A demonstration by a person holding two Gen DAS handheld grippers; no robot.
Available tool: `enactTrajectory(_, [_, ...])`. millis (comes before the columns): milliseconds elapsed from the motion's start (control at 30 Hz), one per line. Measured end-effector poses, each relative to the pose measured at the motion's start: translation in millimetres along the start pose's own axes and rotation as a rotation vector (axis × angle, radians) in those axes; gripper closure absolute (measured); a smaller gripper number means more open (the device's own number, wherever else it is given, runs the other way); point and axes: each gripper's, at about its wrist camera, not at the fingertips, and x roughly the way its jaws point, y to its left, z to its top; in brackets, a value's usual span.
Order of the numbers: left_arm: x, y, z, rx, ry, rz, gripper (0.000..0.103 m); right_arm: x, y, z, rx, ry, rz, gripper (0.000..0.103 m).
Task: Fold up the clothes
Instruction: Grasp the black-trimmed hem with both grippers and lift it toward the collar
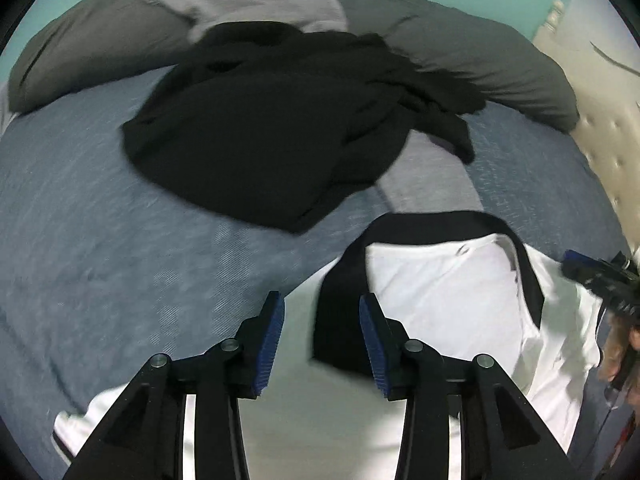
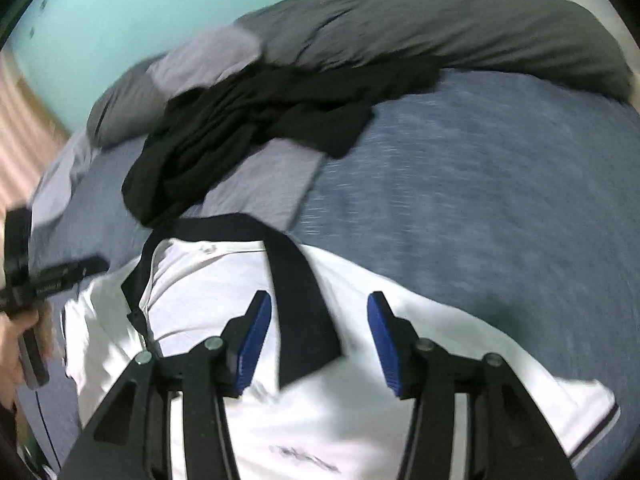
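Hovering over white shirt [image 1: 440, 292], left gripper [image 1: 322, 344] and right gripper [image 2: 320, 340] fingers standing half open, gripping nothing. Risking: black collar [image 2: 304, 312] flopping askew, black garment pile [image 1: 264, 120] upper centre snagging.

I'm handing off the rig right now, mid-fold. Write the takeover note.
Left gripper: open, nothing held, above the white polo shirt.
Right gripper: open, nothing held, above the same shirt, near its black collar.
Shirt lies spread on the blue bedspread, not visibly folded yet.
Black garment lies crumpled behind it, near the grey pillows.
Left to do: fold both.
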Motion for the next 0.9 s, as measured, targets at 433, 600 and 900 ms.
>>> enactTrajectory(433, [55.1, -26.4, 20.3, 0.124, 0.056, 0.110, 0.059, 66.0, 51.8, 18.0, -0.217, 0.064, -0.115, 0.051])
enactTrajectory(600, [60.2, -28.2, 22.5, 0.170, 0.050, 0.124, 0.098, 82.5, 54.5, 19.0, -0.261, 0.098, -0.181, 0.096])
enactTrajectory(900, [51.1, -26.4, 52.1, 0.112, -0.022, 0.167, 0.099, 71.4, 40.7, 48.8, -0.213, -0.002, -0.246, 0.101])
